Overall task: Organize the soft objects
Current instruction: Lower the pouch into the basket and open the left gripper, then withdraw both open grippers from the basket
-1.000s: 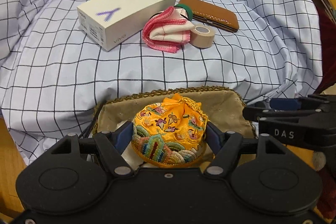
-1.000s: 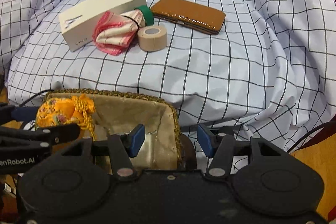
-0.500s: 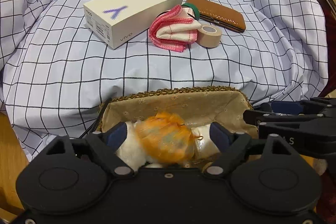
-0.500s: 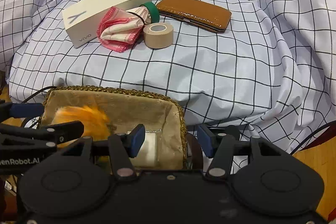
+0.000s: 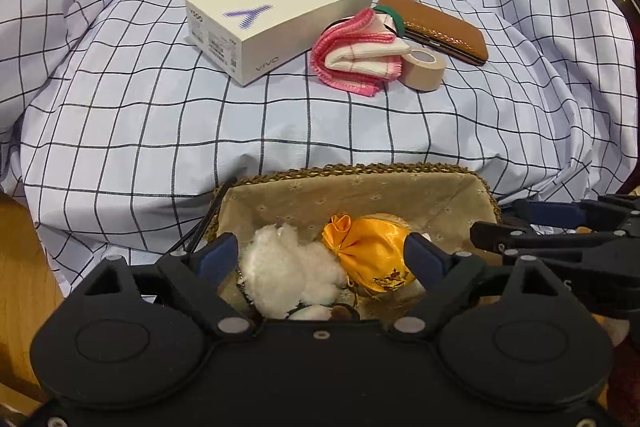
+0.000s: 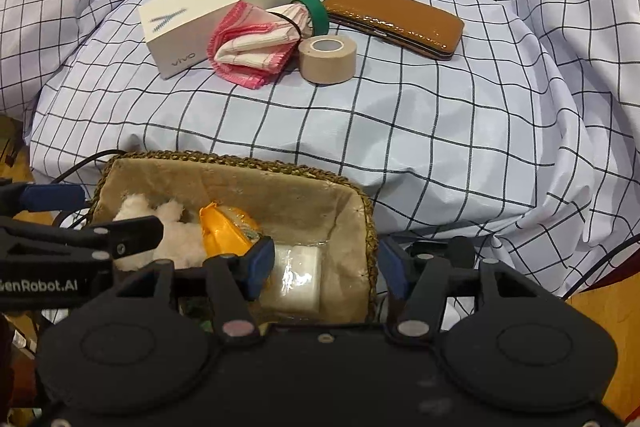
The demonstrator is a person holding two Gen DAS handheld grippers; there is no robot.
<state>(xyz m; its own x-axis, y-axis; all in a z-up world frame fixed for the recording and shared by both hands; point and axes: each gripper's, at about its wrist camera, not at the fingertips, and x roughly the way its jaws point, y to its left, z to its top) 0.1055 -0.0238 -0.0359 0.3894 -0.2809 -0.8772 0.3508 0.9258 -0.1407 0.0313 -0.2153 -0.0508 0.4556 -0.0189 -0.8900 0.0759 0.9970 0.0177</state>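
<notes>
My left gripper (image 5: 322, 257) has its jaws opening, pads wide apart and pressing on nothing; the orange pouch (image 5: 370, 253) and the white fluff (image 5: 288, 275) lie loose between them on the basket floor. My right gripper (image 6: 326, 263) straddles the basket's right wall (image 6: 370, 227), one pad inside and one outside; its jaws are opening too, and I cannot tell whether the pads touch the wall. A clear-wrapped white pad (image 6: 298, 277) sits just inside that wall.

The basket (image 5: 360, 173) has a braided rim and overhangs the near edge of the checked cloth (image 5: 160, 115). Beyond the rim the cloth is bare for a wide stretch. Farther back I see the pink-edged towel (image 5: 360, 53), touching the white box (image 5: 280, 15) and the tape roll (image 5: 422, 69), with the brown case (image 5: 440, 29) behind. Bare wood (image 6: 600, 311) shows at the right.
</notes>
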